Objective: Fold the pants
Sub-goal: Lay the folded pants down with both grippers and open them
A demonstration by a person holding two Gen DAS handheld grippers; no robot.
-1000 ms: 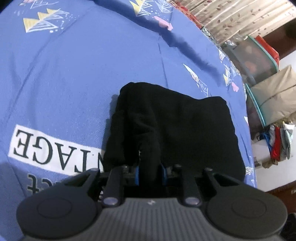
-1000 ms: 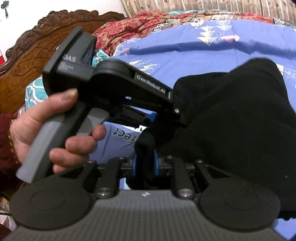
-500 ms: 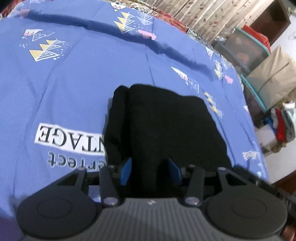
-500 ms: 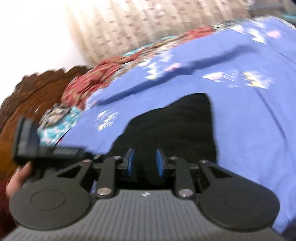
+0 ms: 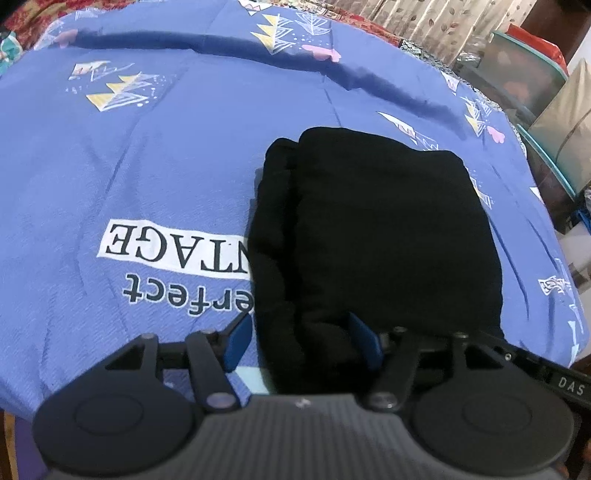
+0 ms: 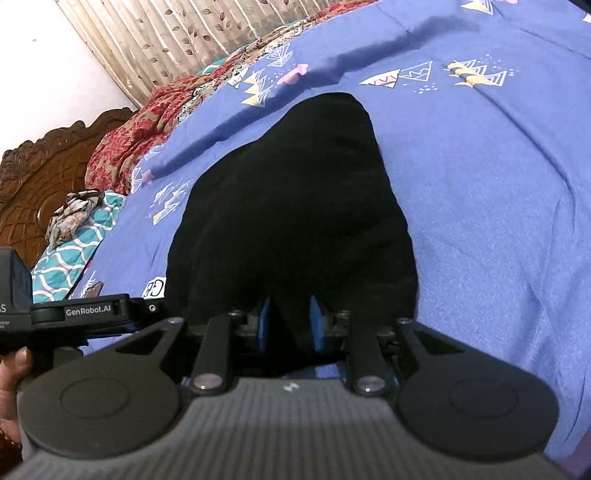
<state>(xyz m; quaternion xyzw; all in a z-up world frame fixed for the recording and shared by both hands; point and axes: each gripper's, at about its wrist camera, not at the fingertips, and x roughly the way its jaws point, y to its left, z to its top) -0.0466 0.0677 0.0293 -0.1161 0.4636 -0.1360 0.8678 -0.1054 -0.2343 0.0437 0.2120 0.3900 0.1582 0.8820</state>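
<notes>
Black folded pants (image 5: 373,229) lie flat on the blue printed bedsheet (image 5: 147,155). My left gripper (image 5: 301,343) is at their near edge with its jaws opening. The left corner of the pants lies between the blue pads (image 5: 238,341), which do not press on it. In the right wrist view the pants (image 6: 295,206) stretch away from my right gripper (image 6: 291,325), which is shut on a raised tuft of the near edge. A person's hand (image 6: 11,373) holds the left gripper's body (image 6: 92,314) at the lower left.
A carved wooden headboard (image 6: 40,173), a red patterned blanket (image 6: 125,144) and a teal patterned cloth (image 6: 70,254) lie beyond the bedsheet. Storage boxes (image 5: 524,74) and a curtain (image 5: 443,26) stand past the bed's right edge.
My left jaws have spread apart and let go of the pants' fold, and that gripper has drawn back. The right wrist view has rolled and swung away from the left gripper.
</notes>
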